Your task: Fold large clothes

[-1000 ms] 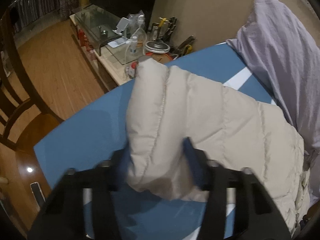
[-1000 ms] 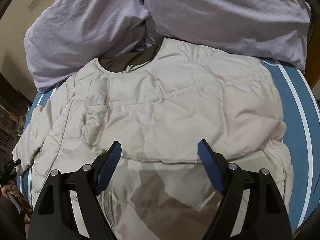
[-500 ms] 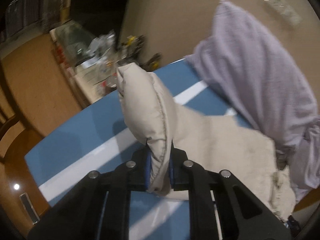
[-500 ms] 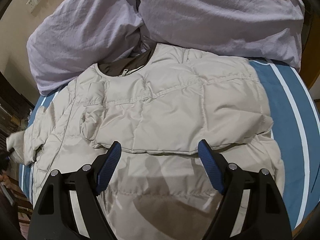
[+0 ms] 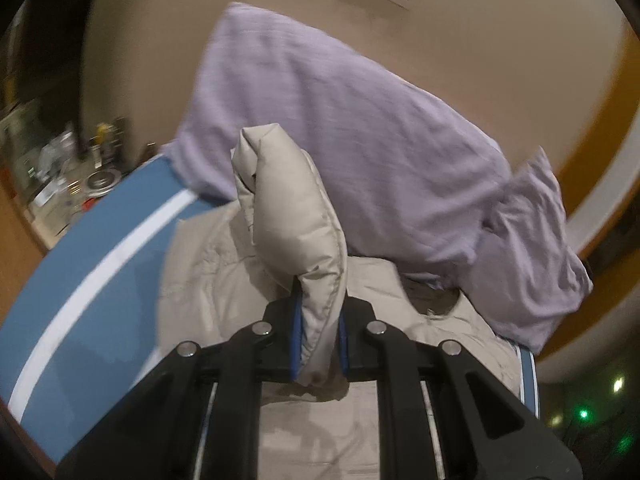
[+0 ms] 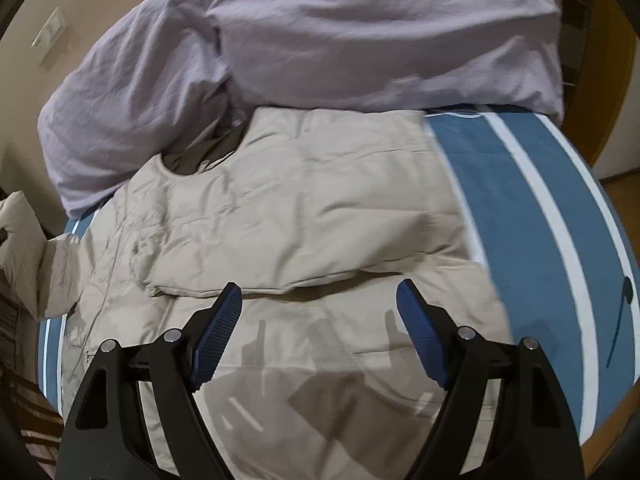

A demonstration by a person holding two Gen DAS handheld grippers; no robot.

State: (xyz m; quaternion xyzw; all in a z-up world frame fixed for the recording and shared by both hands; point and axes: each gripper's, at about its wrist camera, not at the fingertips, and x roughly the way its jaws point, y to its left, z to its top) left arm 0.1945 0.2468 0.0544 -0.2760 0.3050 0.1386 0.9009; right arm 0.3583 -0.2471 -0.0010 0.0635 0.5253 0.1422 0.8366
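The left gripper (image 5: pixel 320 344) is clamped tight on the sleeve (image 5: pixel 292 216) of a beige puffer jacket (image 6: pixel 288 208); its blue pads (image 5: pixel 295 340) pinch the soft, quilted fabric near a stitched seam. The sleeve rises from the jaws as a plump, rounded tube with a creased tip, held up off the bed. Below and to either side of this gripper lies the jacket's flat body, matte and lightly wrinkled.

The right gripper (image 6: pixel 320 332) stands wide open with nothing between its ribbed blue pads (image 6: pixel 216 336). It hangs above the jacket, which lies spread just ahead of and beneath it, with a folded, puffy panel across the middle and a darker lining at the neck opening (image 6: pixel 200 156). The lifted sleeve shows at this view's far left edge.

Beyond the jacket, farther from both grippers, a crumpled lilac duvet (image 6: pixel 360 40) is heaped. The bed cover (image 6: pixel 520 216), right of the right gripper, is smooth blue with white stripes.
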